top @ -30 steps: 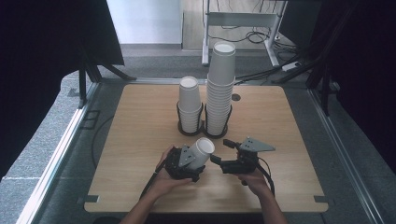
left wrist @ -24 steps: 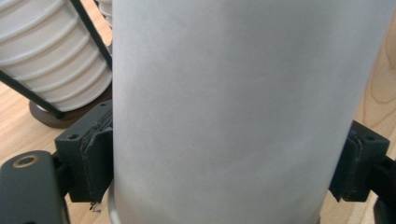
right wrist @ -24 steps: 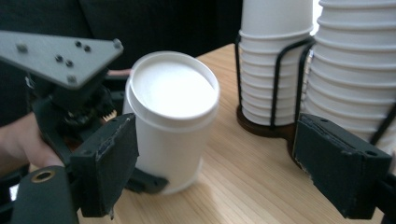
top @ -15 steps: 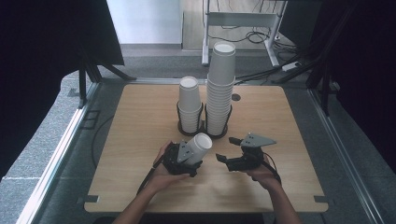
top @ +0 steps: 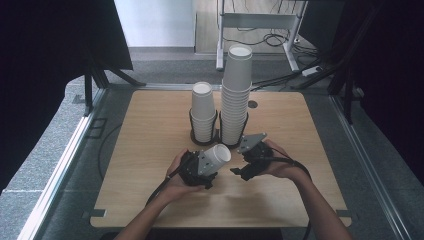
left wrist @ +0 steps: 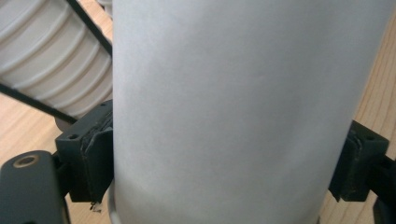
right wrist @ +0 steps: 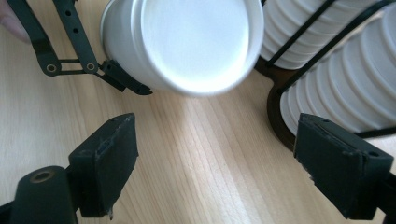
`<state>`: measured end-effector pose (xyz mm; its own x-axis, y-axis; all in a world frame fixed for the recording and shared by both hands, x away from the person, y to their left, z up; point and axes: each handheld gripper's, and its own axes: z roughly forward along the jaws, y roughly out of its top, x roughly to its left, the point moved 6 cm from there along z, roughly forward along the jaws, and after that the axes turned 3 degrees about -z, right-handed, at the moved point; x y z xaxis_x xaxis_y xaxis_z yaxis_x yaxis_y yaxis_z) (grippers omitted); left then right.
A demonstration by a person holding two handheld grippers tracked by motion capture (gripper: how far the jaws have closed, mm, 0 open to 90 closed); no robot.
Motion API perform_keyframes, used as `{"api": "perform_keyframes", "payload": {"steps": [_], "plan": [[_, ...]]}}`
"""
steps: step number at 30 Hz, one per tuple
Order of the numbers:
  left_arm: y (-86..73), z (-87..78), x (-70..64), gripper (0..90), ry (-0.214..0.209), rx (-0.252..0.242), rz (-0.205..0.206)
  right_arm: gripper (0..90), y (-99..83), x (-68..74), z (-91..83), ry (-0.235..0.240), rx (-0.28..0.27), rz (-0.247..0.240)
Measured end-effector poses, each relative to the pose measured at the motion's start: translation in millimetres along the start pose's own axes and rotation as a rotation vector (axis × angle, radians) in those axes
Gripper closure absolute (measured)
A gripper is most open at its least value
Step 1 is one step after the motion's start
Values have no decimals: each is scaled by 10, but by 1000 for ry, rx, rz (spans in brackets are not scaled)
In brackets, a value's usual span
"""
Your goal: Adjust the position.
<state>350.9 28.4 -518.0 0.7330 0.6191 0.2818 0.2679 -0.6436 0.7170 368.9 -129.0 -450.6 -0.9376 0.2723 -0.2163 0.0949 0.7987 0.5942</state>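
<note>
My left gripper (top: 202, 167) is shut on a white paper cup (top: 216, 155), held tilted with its mouth toward the right. Both pads press the cup's wall (left wrist: 233, 107) in the left gripper view. My right gripper (top: 239, 169) stands open just right of the cup, nothing between its fingers (right wrist: 107, 161). The cup's open mouth (right wrist: 194, 39) faces it in the right gripper view. Behind them stand a short stack of cups (top: 203, 111) and a tall stack (top: 236, 92) in a black wire holder (top: 218, 136).
The wooden table (top: 140, 130) has free room to the left and right of the holder. A small dark hole (top: 252, 104) sits right of the tall stack. Metal rails (top: 65, 150) run along the table's sides, with cables and a desk frame behind.
The left gripper has lifted the cup slightly toward the holder. The right gripper has drawn in closer to the cup's mouth from the right.
</note>
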Motion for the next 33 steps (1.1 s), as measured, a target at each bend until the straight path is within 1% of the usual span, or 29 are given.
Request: {"api": "perform_keyframes", "payload": {"steps": [2,3,4,5,8,9,10,13,14,15,16,18,19,20,21,22,23,24,25,28,29,30,33], "plan": [[15,17,-22,127,-2,2,8,133,61,-10,3,19,40,-42],[21,23,-31,127,-2,5,18,132,121,-16,12,35,76,-68],[24,26,-36,127,0,8,21,132,121,-16,12,35,76,-68],[28,32,-41,127,-1,9,29,132,136,-20,17,41,89,-81],[43,45,-69,127,5,14,46,132,168,-21,59,68,142,-109],[49,49,-79,127,6,19,57,131,173,-17,78,79,161,-116],[53,55,-89,127,6,16,58,130,179,-3,112,99,195,-136],[68,69,-113,127,13,23,80,123,192,6,152,118,237,-161],[73,77,-120,127,18,24,92,123,192,6,152,118,237,-161],[80,83,-128,127,24,24,96,121,197,7,161,123,251,-168],[91,88,-141,127,16,24,96,120,217,13,179,141,272,-174],[109,93,-156,127,15,25,103,120,223,13,186,143,280,-178],[117,92,-162,127,12,30,110,120,231,19,192,150,295,-179],[125,97,-173,127,8,29,108,123,250,33,206,164,316,-176],[130,102,-182,127,8,29,108,123,250,33,206,164,316,-176],[134,106,-191,127,6,32,110,134,266,35,228,178,332,-185],[138,110,-199,127,4,33,112,134,266,35,228,178,332,-185],[144,117,-211,127,2,28,110,138,268,37,237,187,344,-191],[151,121,-220,127,4,26,115,144,273,41,281,206,353,-204],[168,121,-248,127,2,18,114,153,275,42,304,215,364,-206],[174,119,-253,127,-3,18,117,155,277,51,318,223,364,-198],[178,118,-255,127,-2,18,116,189,282,61,334,242,365,-195],[176,126,-255,127,-1,21,120,194,281,70,339,249,370,-192]]}}
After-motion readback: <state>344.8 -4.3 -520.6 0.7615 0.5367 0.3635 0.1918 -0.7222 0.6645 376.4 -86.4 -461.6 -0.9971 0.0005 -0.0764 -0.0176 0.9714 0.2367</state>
